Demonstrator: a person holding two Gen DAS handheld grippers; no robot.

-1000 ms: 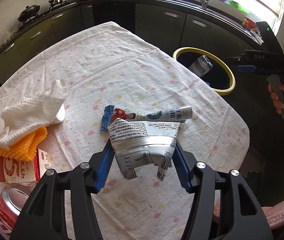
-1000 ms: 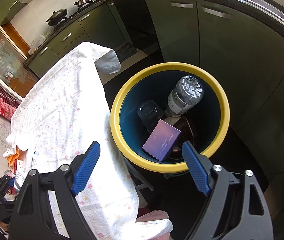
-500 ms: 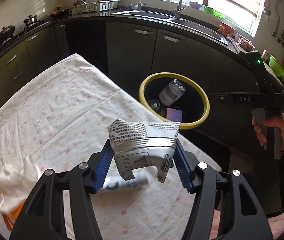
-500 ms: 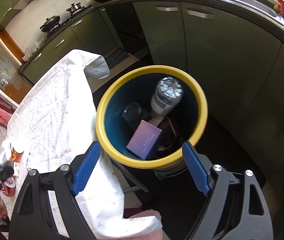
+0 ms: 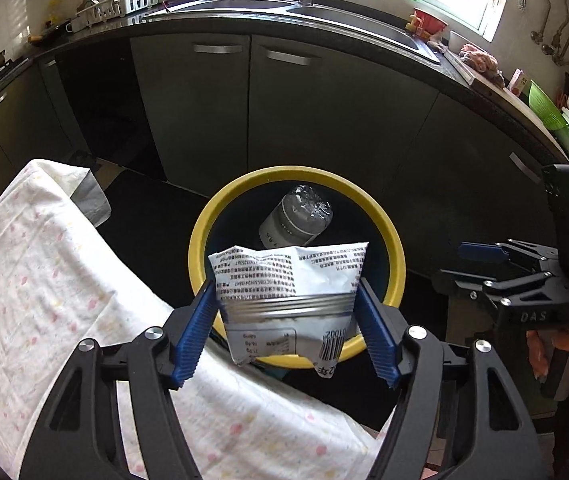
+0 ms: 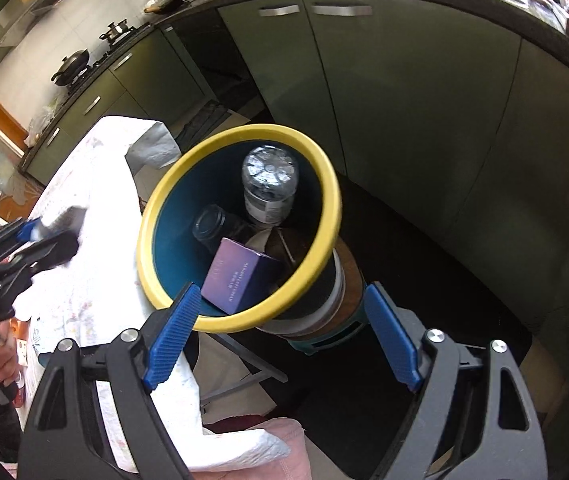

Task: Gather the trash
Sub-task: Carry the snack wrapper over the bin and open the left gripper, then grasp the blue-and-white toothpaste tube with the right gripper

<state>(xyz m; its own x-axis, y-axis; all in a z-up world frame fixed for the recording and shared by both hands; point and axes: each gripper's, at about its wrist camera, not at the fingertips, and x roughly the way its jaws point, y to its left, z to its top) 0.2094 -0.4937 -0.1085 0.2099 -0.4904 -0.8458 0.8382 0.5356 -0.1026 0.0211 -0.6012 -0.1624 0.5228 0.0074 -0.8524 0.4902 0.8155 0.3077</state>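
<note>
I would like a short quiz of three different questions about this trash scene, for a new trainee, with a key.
1. True or false: the left gripper holds a crumpled white printed snack wrapper.
2. What lies deepest in the yellow-rimmed round bin? A) red can B) clear plastic bottle with silver base C) orange cloth
3. Fill in: the right gripper is ____ and holds nothing.

Key: 1 true; 2 B; 3 open. Beside the bottle in the bin lie a purple cardboard box and a dark glass jar.
</note>
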